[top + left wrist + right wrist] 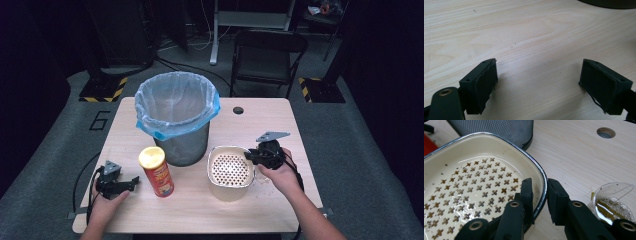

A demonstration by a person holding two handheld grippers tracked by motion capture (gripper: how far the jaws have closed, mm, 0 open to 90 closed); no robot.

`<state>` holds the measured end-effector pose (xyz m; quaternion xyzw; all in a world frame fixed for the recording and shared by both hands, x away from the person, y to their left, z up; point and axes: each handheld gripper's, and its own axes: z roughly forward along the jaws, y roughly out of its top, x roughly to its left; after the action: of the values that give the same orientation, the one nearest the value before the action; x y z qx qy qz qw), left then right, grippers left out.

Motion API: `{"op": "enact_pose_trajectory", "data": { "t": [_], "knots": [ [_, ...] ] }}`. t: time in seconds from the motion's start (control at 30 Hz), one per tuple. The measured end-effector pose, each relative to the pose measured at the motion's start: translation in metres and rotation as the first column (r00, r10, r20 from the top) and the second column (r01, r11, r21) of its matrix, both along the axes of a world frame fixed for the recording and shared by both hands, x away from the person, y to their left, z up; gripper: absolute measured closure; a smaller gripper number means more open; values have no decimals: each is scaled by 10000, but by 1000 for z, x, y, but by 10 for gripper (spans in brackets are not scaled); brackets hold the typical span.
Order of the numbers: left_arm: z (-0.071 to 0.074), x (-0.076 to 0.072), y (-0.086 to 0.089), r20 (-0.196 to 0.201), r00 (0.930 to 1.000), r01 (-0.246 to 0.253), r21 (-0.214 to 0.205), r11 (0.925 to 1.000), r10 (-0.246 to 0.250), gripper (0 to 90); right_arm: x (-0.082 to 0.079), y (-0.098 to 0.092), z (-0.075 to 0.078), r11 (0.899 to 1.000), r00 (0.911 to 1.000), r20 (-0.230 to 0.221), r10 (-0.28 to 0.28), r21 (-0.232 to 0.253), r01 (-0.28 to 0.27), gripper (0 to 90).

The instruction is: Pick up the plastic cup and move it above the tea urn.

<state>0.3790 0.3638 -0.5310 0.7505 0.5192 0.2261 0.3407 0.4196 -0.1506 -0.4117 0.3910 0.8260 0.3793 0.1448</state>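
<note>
A cream enamel dish [215,152] with a dark rim and a perforated bottom sits on the wooden table right of centre. My right gripper [251,155] is at its right edge. In the right gripper view that gripper [540,195] is shut on the dish's rim [499,137], one jaw inside the wall and one outside. My left gripper [134,182] rests near the table's front left, pointing right toward a red chip can [156,171] with a yellow lid. In the left gripper view my left gripper [539,80] stands open over bare wood, nothing between the pads.
A mesh bin [176,117] lined with a blue bag stands behind the can and dish, close to both. A clear plastic piece [614,200] lies on the table beside my right gripper. A cable hole [238,110] is at the back; a folding chair [267,55] stands beyond the table.
</note>
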Motion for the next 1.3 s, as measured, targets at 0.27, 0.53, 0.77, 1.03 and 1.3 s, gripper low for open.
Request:
{"op": "enact_pose_trajectory", "data": {
  "t": [0.27, 0.53, 0.77, 1.03, 1.3],
  "knots": [
    [0, 0, 0, 2, 10000, -1, -4, 10000, 1, 143, -14, -8, 1, 9993, 9994, 18, 350, -122, -349, 780],
    [0, 0, 0, -1, 10000, 2, 8, 10000, -2, 143, -22, -20, 5, 9992, 9999, 124, 73, 397, -77, 668],
    [0, 0, 0, 18, 10000, 5, 60, 10000, -5, 143, -21, -39, 17, 9973, 9941, 866, -659, 367, 629, 530],
    [0, 0, 0, 2, 10000, -7, 9, 10000, 7, 143, -12, -67, -6, 9771, 9715, 1049, -2124, 127, 2123, 360],
    [0, 0, 0, 16, 10000, -10, 48, 10000, 10, 143, 1, -71, -38, 9731, 9688, 932, -2295, 7, 2304, 277]
  ]
}}
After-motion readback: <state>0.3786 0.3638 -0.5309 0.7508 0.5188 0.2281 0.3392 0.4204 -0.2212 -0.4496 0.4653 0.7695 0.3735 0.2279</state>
